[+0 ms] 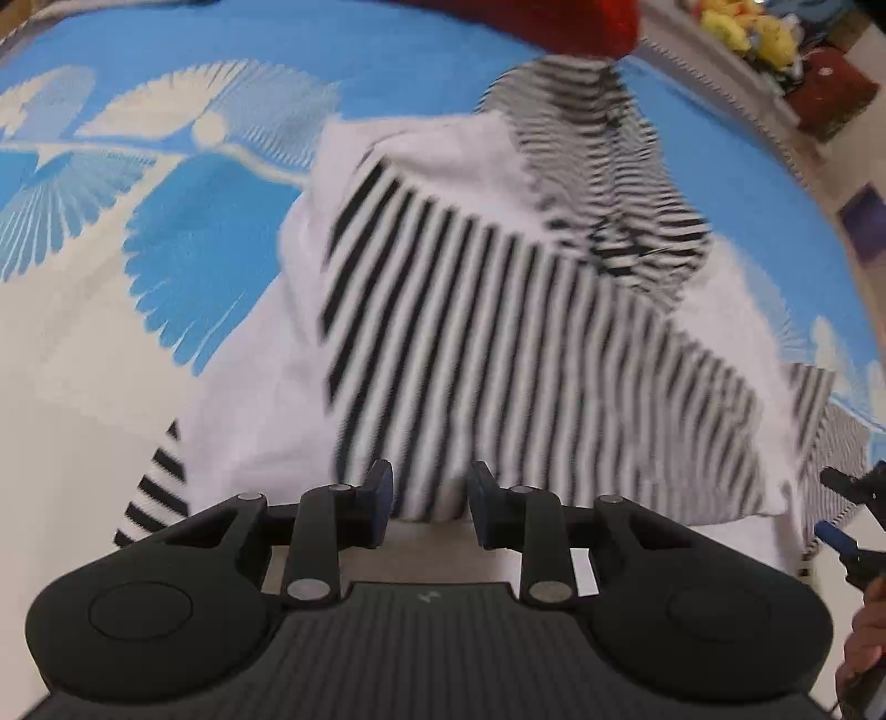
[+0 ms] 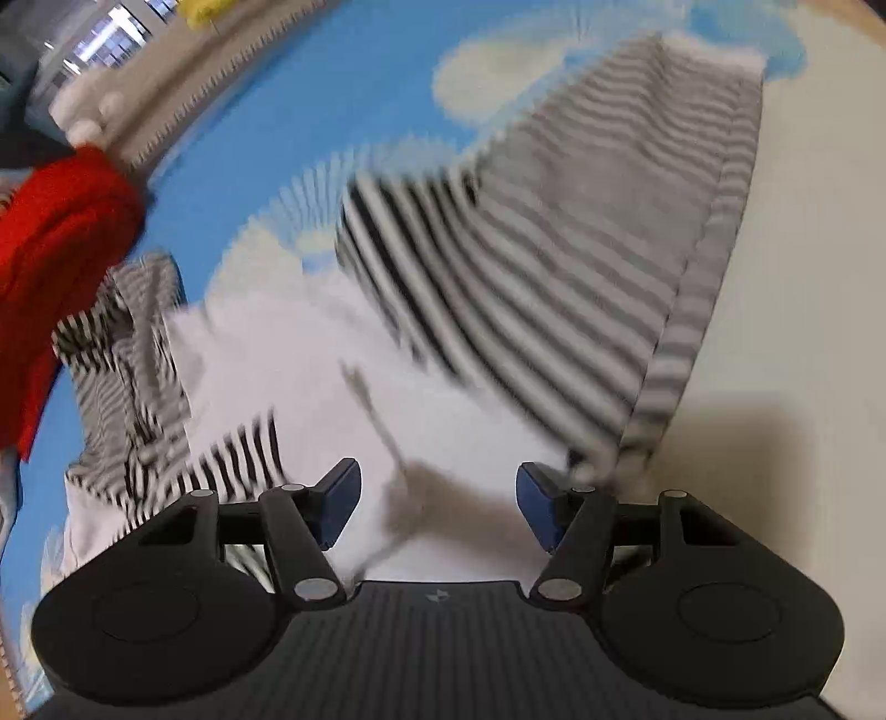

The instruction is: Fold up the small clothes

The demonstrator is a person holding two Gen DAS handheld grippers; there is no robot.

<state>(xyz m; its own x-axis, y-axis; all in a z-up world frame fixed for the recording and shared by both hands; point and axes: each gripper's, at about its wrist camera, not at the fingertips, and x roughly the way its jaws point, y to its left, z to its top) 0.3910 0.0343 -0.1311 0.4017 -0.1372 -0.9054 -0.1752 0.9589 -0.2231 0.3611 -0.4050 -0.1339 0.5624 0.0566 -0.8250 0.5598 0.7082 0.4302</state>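
A small garment of white cloth with black-and-white stripes lies bunched on the blue-and-white patterned mat. My left gripper is at its near hem, jaws partly apart. A striped fold fills the gap and touches both pads. My right gripper stands open over the white part of the garment, with nothing pinched between its pads. A grey-striped flap rises just beyond its right finger. In the left wrist view the right gripper shows at the right edge, beside the garment's corner.
A red cloth lies at the far end of the garment, also seen as the red cloth on the left. Yellow soft toys and a dark red box sit beyond the mat's edge. A hand shows at lower right.
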